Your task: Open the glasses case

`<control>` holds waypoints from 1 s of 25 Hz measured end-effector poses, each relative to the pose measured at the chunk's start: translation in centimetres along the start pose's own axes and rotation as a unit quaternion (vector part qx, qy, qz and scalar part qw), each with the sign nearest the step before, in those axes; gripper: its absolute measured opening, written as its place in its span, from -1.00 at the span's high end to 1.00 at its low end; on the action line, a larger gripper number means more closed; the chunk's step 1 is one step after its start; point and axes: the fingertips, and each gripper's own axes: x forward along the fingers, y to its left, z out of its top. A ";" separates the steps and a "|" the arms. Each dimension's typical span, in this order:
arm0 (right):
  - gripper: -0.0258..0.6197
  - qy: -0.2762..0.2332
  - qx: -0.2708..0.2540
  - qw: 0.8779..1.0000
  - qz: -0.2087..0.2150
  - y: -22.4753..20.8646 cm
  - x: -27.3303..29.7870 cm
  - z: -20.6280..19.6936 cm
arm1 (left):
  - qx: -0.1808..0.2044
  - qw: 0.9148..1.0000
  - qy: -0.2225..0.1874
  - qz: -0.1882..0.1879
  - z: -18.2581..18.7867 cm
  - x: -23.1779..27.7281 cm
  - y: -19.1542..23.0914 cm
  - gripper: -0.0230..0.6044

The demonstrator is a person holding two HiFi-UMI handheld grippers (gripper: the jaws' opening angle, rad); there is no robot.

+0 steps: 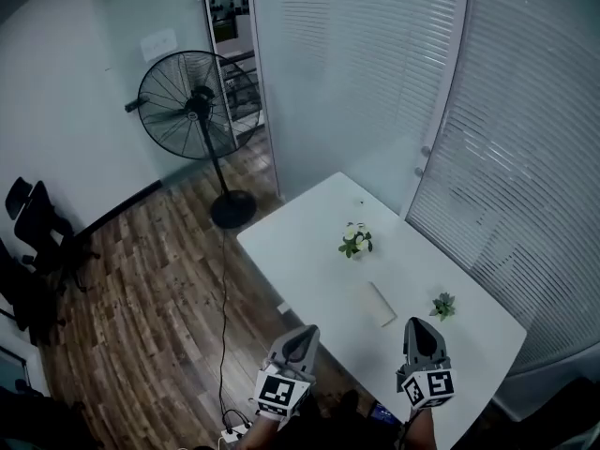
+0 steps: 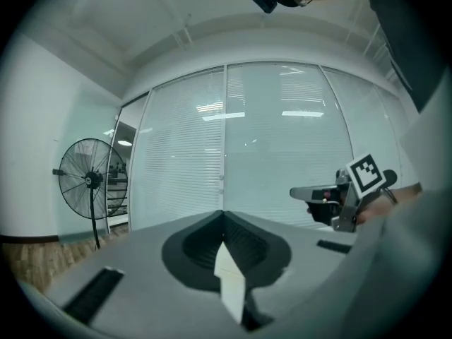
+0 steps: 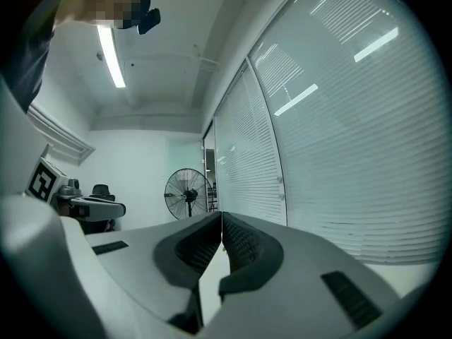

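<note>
White surface [image 1: 309,242] carries the case [image 1: 381,305], which lies flat and shut near a flower pot [image 1: 355,240] and a small plant [image 1: 442,306]. My left gripper [image 1: 302,337] and right gripper [image 1: 421,331] hover level at the near edge, apart from the case. Both are closed with nothing between the jaws.

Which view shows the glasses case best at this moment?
The head view. The glasses case lies in full sight on the white table, near the flowers and a small green plant. Neither gripper view shows the case at all; both look out across the room.
</note>
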 end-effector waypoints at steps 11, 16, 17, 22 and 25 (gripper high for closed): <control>0.24 0.042 -0.033 0.998 0.019 -4.0 3.0 -4.7 | 0.028 0.999 0.026 -0.035 -0.4 3.6 -2.8 0.95; 0.24 0.152 -0.273 0.949 0.040 -4.3 5.1 -12.4 | 0.012 0.999 0.046 -0.012 -0.9 3.5 -2.2 0.95; 0.24 0.175 -0.325 0.928 0.048 -4.2 5.5 -14.8 | 0.019 0.998 0.051 -0.011 -1.5 3.4 -2.0 0.95; 0.24 0.240 -0.519 0.814 0.104 -3.1 6.7 -26.5 | 0.029 0.997 0.071 0.007 -3.1 2.3 -0.8 0.95; 0.25 0.262 -0.549 0.786 0.114 -3.0 6.9 -30.4 | 0.026 0.996 0.079 0.015 -3.5 1.7 -0.3 0.95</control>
